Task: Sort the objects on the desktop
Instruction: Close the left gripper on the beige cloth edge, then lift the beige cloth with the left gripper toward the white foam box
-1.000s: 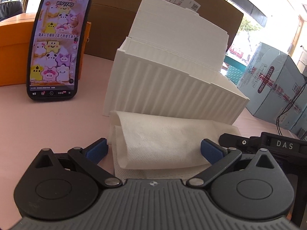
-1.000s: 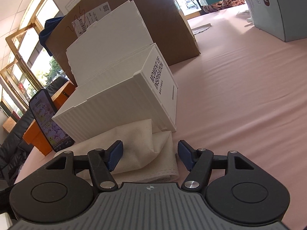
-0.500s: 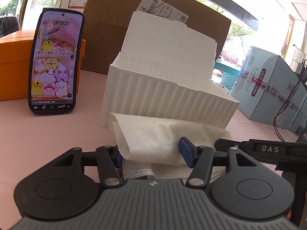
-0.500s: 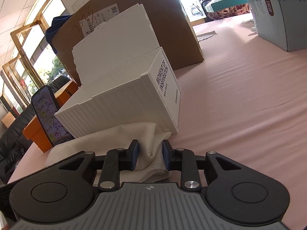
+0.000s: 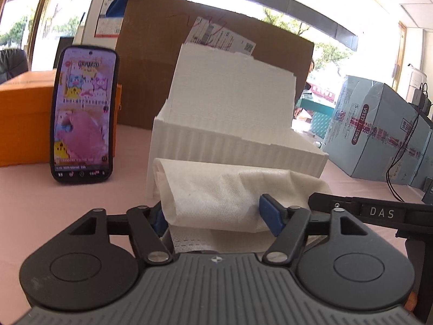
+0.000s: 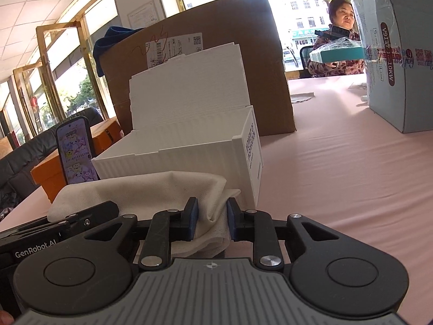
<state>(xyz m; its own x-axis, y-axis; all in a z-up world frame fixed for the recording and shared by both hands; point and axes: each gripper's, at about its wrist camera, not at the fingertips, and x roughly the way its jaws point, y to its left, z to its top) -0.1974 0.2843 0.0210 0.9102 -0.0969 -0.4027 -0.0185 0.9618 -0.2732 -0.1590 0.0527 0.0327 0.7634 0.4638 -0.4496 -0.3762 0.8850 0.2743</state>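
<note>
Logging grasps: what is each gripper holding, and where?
Both hold the folded white cloth: left gripper across its left end, right gripper pinching its right end.

white box [image 6: 189,146] ahead, pink table [image 6: 351,168] rightward open

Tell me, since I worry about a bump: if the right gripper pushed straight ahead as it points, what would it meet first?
Probably the white ribbed box. The right gripper, shut on the white cloth, points at the box's near wall just behind the cloth; the exact gap is unclear.
</note>
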